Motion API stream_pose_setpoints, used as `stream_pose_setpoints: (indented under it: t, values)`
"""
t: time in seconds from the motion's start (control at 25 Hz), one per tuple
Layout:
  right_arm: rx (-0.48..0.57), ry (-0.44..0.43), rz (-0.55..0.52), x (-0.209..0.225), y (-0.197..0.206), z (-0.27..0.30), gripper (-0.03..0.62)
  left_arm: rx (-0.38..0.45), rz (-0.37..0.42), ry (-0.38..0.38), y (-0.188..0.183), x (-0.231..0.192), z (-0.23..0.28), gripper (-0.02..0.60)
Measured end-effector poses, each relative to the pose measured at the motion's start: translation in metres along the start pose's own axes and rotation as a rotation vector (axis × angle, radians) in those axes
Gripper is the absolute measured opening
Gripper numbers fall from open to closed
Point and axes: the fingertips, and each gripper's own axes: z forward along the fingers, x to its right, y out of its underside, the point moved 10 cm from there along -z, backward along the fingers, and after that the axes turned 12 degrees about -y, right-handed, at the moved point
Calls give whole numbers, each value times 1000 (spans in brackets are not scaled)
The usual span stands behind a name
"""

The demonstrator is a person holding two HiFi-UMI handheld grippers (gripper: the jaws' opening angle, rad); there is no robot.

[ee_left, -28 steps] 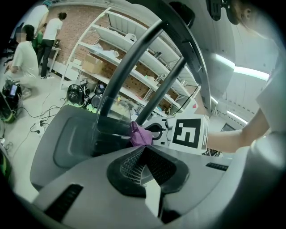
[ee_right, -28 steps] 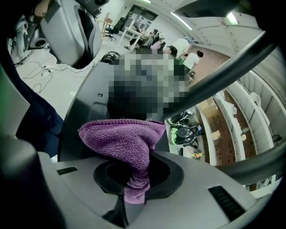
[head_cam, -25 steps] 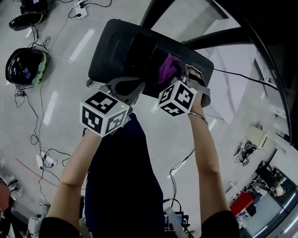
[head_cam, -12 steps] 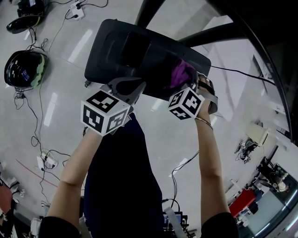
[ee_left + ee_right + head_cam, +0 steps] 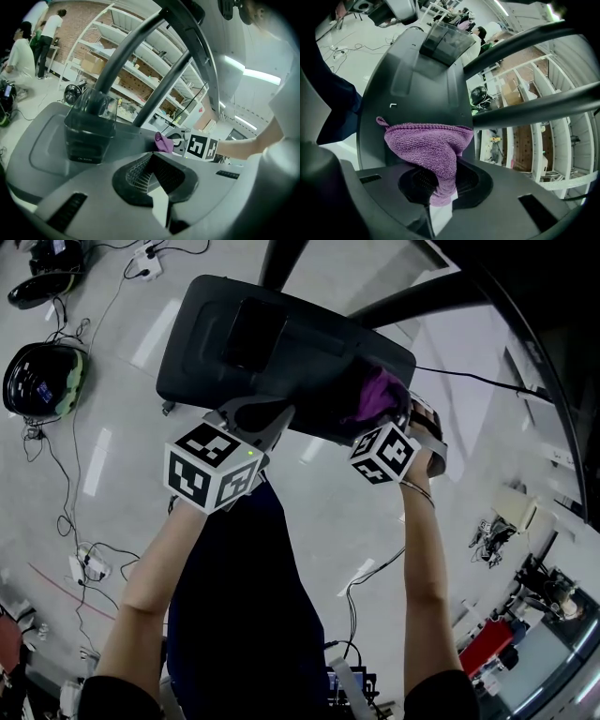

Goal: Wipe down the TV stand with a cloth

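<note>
Right tool (image 5: pixel 392 413), in the head view, holds a purple cloth (image 5: pixel 375 392) against the right corner of the black TV stand base (image 5: pixel 281 338), and the left tool (image 5: pixel 255 415) sits off to its left at the base's near edge. Left gripper view: that tool's jaws are together with nothing between them, their tips at the base's rim, with the cloth ahead and slightly right, just beside the right tool. Right gripper view: those jaws are clamped on the cloth's lower tail, the rest spreading ahead of them over the base's top, with dark poles (image 5: pixel 534 108) slanting up to the right.
</note>
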Motion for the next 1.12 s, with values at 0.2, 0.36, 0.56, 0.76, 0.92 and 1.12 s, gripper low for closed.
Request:
stream_pose_setpoints:
  t: [0.2, 0.36, 0.56, 0.76, 0.92, 1.12]
  values:
    - [-49, 18, 3, -7, 26, 0, 75, 10, -2, 1, 5, 8, 2, 6]
    - [-92, 16, 48, -11, 50, 0, 75, 13, -7, 3, 9, 13, 5, 6]
    - [-85, 24, 187, -12, 69, -12, 75, 8, -11, 22, 12, 17, 10, 6]
    - [15, 49, 333, -14, 54, -42, 75, -9, -12, 41, 12, 12, 4, 6]
    - [91, 43, 348, -18, 23, -63, 75, -20, 0, 43, 10, 3, -9, 6]
    - [201, -3, 353, -35, -32, -81, 75, -30, 17, 21, 6, -21, -31, 6]
